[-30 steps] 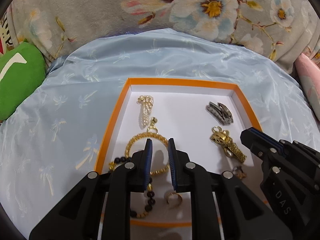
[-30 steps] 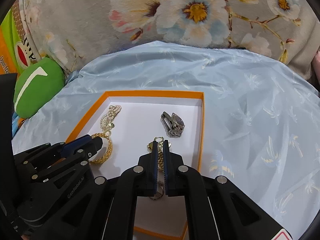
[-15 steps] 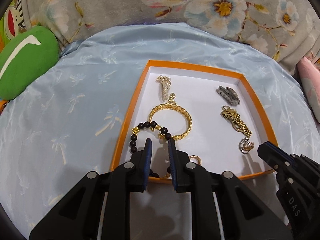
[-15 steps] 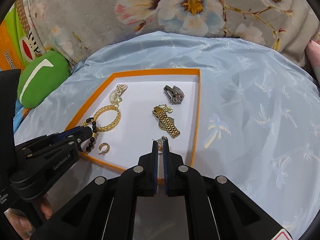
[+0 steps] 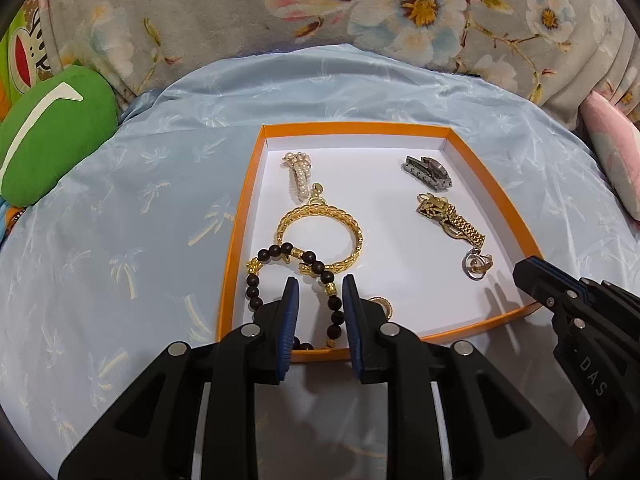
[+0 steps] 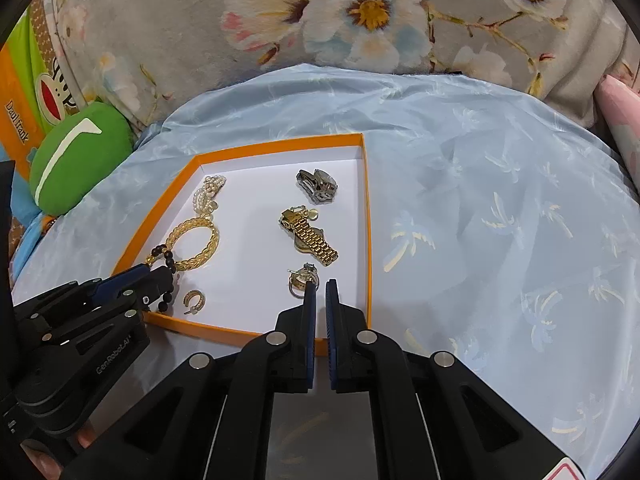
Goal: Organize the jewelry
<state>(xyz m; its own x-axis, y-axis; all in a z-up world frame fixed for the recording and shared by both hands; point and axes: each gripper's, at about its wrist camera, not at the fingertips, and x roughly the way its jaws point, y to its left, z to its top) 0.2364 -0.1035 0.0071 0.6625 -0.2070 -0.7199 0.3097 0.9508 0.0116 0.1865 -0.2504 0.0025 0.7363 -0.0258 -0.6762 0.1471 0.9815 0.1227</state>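
Black bead bracelet (image 5: 320, 280) lies in the orange tray's (image 5: 236, 236) near-left corner, below the left tool (image 5: 318, 288), whose jaws are opening, empty; right tool (image 6: 320, 286) pressed together, empty.

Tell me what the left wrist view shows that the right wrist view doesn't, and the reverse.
Only the left wrist view shows the left gripper head-on: its jaws are opening, nothing gripped, the dark bead bracelet lying in the tray below them. Only the right wrist view shows the right gripper shut and empty, and the whole small gold hoop earring, half hidden in the other view. Both show the orange tray on the blue cloth, with the gold chain bangle, gold watch and silver watch.
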